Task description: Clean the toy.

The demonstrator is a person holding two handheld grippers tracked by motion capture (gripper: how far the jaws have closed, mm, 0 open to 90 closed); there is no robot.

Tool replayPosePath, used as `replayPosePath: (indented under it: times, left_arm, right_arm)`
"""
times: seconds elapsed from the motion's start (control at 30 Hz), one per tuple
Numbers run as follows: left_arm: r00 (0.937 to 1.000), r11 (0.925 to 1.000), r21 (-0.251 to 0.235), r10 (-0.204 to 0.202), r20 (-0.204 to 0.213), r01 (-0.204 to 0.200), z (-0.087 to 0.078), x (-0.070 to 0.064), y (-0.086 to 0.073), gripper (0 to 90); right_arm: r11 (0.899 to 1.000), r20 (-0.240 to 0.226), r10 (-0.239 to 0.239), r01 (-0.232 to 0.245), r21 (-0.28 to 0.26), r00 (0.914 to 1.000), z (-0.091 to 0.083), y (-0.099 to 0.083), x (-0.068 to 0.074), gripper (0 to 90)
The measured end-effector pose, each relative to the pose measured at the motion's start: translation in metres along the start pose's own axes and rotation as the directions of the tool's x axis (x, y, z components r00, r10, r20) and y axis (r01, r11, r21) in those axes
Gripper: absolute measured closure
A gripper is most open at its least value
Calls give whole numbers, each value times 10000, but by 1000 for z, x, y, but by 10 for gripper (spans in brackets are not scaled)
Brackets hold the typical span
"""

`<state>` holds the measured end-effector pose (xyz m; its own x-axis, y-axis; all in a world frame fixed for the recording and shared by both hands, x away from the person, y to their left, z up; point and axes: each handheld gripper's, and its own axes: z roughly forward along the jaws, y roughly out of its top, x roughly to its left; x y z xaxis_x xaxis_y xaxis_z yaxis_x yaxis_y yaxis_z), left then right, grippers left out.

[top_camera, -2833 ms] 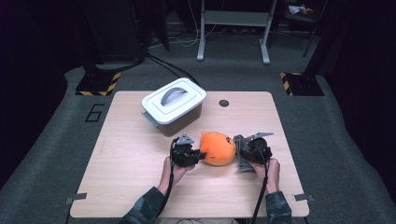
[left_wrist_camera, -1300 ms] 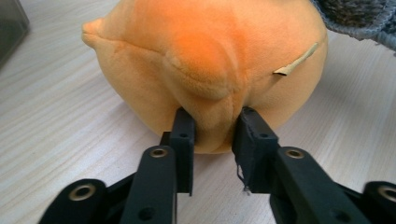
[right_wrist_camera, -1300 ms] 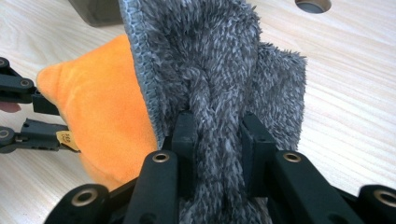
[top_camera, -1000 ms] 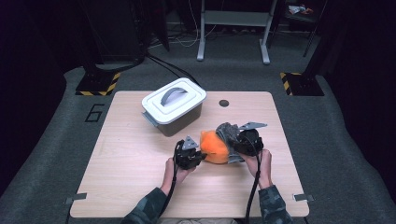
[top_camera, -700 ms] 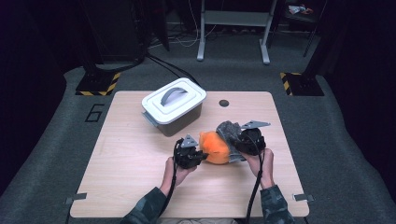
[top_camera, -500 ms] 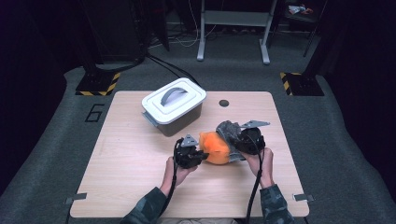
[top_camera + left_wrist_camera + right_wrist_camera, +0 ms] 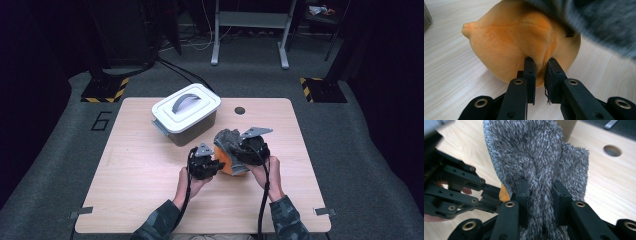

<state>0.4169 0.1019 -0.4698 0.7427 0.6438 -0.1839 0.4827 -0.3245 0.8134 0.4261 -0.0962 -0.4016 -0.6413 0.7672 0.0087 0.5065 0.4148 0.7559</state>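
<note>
An orange plush toy (image 7: 226,164) lies on the wooden table (image 7: 130,165), near the middle. My left gripper (image 7: 216,165) is at its left side, shut on a pinched fold of the orange plush (image 7: 511,45); the gripper (image 7: 540,71) shows the fold between its tips. My right gripper (image 7: 239,150) is shut on a grey fuzzy cloth (image 7: 227,137) draped over the toy's upper right. The grey cloth (image 7: 536,152) bunches between the right gripper (image 7: 540,192), with a sliver of orange plush (image 7: 503,195) beneath it.
A white lidded box (image 7: 186,112) with a grey handle stands just behind and to the left of the toy. A round hole (image 7: 240,110) sits in the table near its far edge. The left gripper (image 7: 490,197) is close beside the right one.
The right gripper has carried the grey cloth left and over the orange toy, closing in on the left gripper. In the last second both hands have barely moved.
</note>
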Motion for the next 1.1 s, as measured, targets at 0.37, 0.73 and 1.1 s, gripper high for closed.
replayPosePath:
  times: [0.37,0.73,1.1]
  left_arm:
    - [9998,9998,44,-180,72,180,2,5,-3,796]
    - [9991,9994,62,-330,255,328,2,8,-6,792]
    - [9993,9995,38,-301,225,300,2,9,-8,789]
  right_arm:
    - [9996,378,219,-227,184,9990,3,-14,-11,708]
    - [9938,571,1061,-1077,261,9927,2,-34,-37,706]
    - [9786,862,1843,-1909,763,9791,12,-58,-65,705]
